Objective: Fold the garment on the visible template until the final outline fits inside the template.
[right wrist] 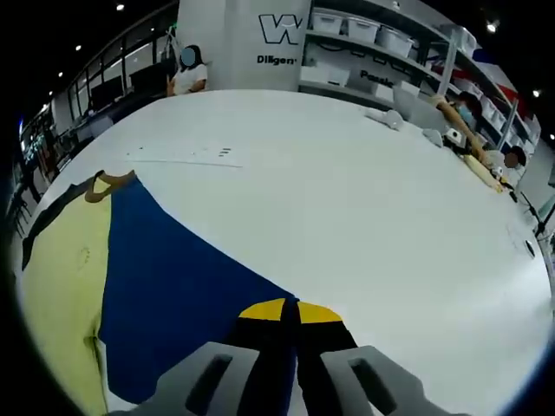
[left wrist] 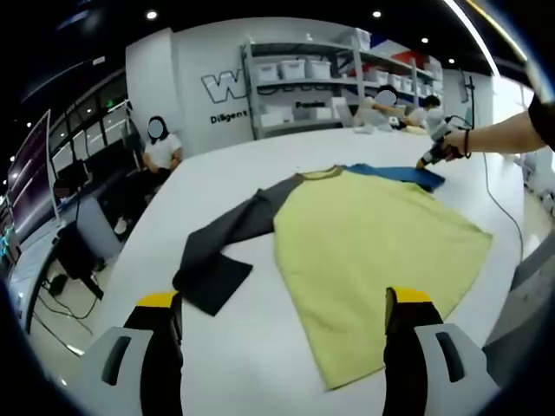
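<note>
In the left gripper view one shirt (left wrist: pixel 373 243) lies flat in the middle of the white desk (left wrist: pixel 260 173), with a yellow body, one grey sleeve (left wrist: pixel 230 238) reaching to the lower left and one blue sleeve (left wrist: pixel 399 173) at the upper right. The left hand-held gripper (left wrist: pixel 282 316) is at the bottom of this view, its two jaws wide apart and holding nothing, above the near hem. At the upper right of the same view a person's hand holds the right hand-held gripper (left wrist: pixel 431 159) at the end of the blue sleeve. The right gripper view shows this closer: the right hand-held gripper (right wrist: pixel 289 314) at the bottom centre has its two yellow-tipped jaws pressed together on the blue sleeve (right wrist: pixel 173 295), which spreads over the lower left, with the yellow body (right wrist: pixel 61 277) at the left edge. One shelf (left wrist: pixel 321 82) with white boxes stands at the top of the left gripper view, and a seated person (left wrist: pixel 160 147) is at the upper left.
</note>
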The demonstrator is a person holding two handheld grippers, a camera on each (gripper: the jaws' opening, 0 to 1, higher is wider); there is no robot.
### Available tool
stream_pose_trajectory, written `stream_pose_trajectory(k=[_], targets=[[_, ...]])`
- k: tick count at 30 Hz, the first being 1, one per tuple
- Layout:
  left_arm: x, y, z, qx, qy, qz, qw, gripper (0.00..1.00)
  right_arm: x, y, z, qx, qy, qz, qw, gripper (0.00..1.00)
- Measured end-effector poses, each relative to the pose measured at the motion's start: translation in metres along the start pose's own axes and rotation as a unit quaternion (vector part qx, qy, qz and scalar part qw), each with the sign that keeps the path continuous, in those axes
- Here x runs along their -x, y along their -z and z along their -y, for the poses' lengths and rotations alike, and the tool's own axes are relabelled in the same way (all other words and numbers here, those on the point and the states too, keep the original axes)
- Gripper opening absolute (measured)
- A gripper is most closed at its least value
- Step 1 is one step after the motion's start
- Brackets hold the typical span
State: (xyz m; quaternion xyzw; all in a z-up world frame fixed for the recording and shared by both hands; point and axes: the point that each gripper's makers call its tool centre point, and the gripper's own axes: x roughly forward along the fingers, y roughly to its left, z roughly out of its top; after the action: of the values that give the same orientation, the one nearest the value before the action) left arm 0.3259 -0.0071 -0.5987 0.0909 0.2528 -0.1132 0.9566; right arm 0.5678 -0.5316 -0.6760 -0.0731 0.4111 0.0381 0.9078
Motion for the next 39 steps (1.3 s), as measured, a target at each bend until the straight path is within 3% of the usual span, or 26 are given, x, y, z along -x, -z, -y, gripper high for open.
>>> stream_pose_trajectory(k=[14, 18, 23, 30, 39], targets=[[-0.001, 0.003, 0.003, -0.001, 0.006, -0.008, 1.0000, 0.98, -0.006, -0.004, 0.010, -0.008, 0.003, 0.008, 0.9999, 0.01], [-0.002, 0.005, 0.004, 0.003, 0.010, -0.012, 0.9999, 0.99, -0.001, -0.003, 0.007, -0.019, -0.006, 0.021, 0.9996, 0.20], [-0.002, 0.006, 0.007, 0.009, 0.016, -0.016, 0.9997, 0.99, 0.010, -0.002, 0.000, -0.017, -0.012, 0.028, 0.9994, 0.35], [-0.003, 0.007, 0.016, -0.004, 0.032, -0.022, 0.9992, 0.99, 0.033, -0.001, -0.032, -0.001, -0.057, 0.039, 0.9976, 0.46], [-0.001, 0.003, 0.019, -0.006, 0.037, -0.015, 0.9992, 0.99, 0.060, 0.008, -0.073, 0.025, -0.110, 0.035, 0.9930, 0.53]])
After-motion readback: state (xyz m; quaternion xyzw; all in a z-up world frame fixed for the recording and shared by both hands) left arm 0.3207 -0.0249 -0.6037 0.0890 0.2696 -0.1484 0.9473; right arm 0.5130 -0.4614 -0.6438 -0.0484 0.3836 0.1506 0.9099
